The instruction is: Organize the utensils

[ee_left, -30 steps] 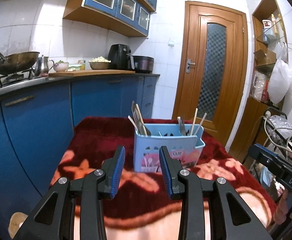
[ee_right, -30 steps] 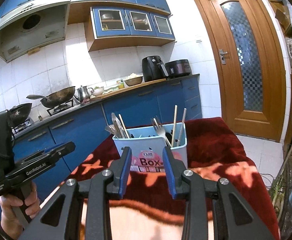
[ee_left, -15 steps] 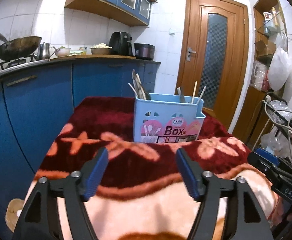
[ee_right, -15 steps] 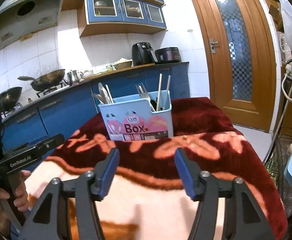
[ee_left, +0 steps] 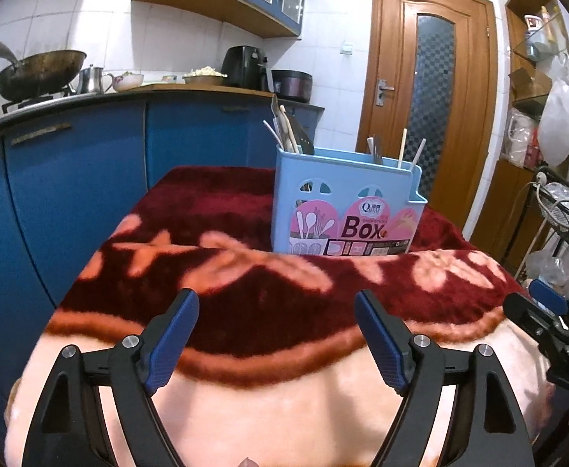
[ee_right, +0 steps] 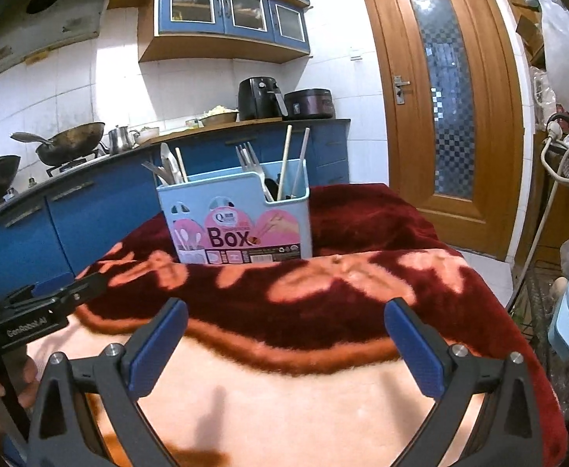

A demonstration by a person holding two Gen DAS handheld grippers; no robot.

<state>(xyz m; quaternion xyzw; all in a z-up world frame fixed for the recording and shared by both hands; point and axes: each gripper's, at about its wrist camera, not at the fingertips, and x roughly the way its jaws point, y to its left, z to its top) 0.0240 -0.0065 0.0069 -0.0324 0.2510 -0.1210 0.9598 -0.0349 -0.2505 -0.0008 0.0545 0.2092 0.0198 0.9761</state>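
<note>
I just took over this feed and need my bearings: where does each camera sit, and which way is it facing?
Left wrist: on the left gripper, looking along the blanket at the blue utensil box; the right gripper's tip shows at the right edge.
Right wrist: on the right gripper, facing the same box; the left gripper and the hand holding it show at left.
Shared: box, blanket, door, both grippers open and empty.

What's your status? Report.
Both grippers, left and right, just opened, empty. Utensil box upright on blanket, untouched. Nothing in the way.
</note>
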